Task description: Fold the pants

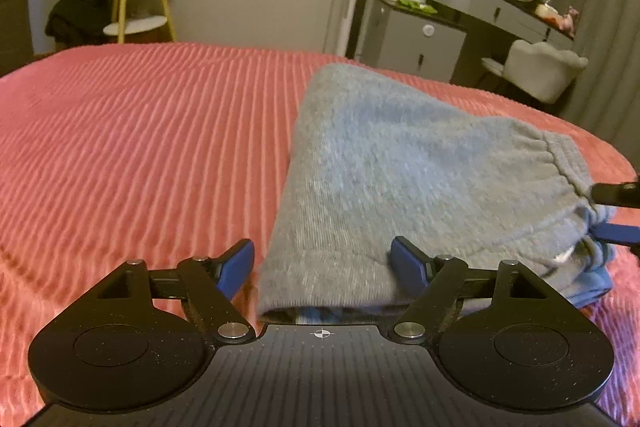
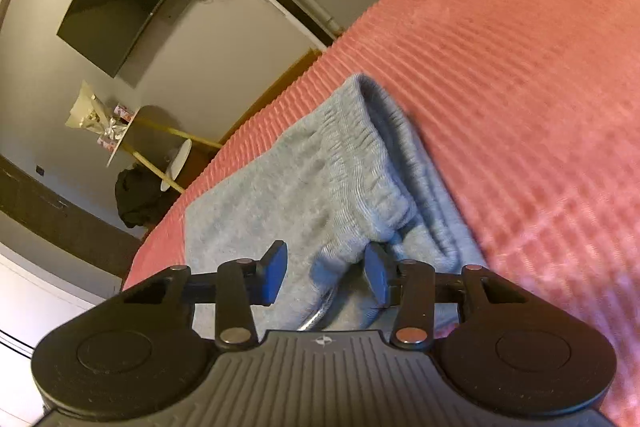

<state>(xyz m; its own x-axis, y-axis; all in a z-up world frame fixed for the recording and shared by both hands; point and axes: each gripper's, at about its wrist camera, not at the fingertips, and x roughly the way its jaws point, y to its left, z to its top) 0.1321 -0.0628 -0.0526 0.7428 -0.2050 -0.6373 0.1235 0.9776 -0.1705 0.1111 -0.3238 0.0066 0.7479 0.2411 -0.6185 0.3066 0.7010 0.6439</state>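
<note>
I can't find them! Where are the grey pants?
The grey pants lie folded on the pink bedspread, right of centre in the left wrist view, between both open grippers.

The left gripper [image 1: 322, 265] has a matte black body with fine ribbing across its top plate, a small white crosshair mark, two round black side discs, silver pivot screws and blue finger pads [image 1: 408, 263]. The right gripper [image 2: 326, 273] shows the same build: ribbed black plate, silver screws, blue pads [image 2: 276, 275].
</note>
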